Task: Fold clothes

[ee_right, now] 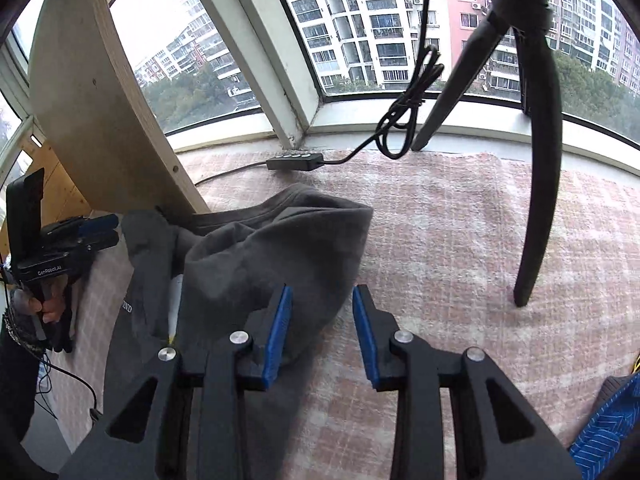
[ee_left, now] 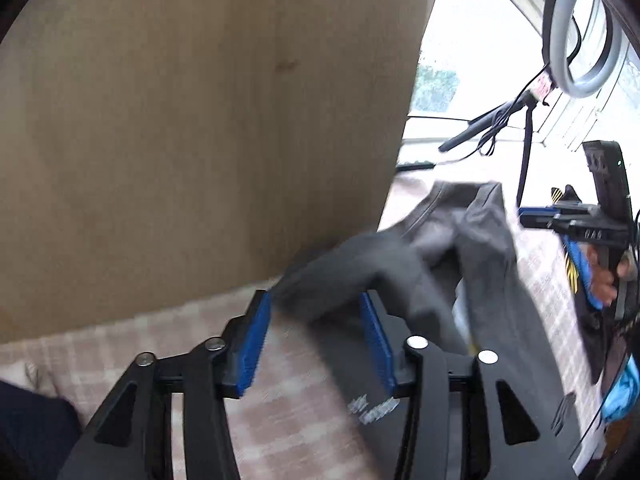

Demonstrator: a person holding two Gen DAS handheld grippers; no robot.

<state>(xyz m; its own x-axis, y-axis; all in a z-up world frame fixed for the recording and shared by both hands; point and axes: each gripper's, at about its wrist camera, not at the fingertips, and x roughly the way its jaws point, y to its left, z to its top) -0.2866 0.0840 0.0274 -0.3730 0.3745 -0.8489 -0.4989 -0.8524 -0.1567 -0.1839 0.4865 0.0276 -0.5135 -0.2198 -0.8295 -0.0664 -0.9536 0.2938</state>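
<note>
A crumpled grey garment [ee_right: 256, 248] lies heaped on the pink checked blanket [ee_right: 460, 240], against a wooden panel [ee_right: 100, 120]. The left gripper [ee_left: 316, 320] is spread wide, with a grey fold lying between its blue pads, unpinched. The right gripper [ee_right: 322, 316] is also open and empty, its left pad touching the heap's edge.

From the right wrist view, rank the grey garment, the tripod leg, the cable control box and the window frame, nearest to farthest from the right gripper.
1. Grey garment, touching the left finger.
2. Tripod leg, ahead to the right.
3. Cable control box, ahead by the sill.
4. Window frame, behind everything.

The right gripper is open.
</note>
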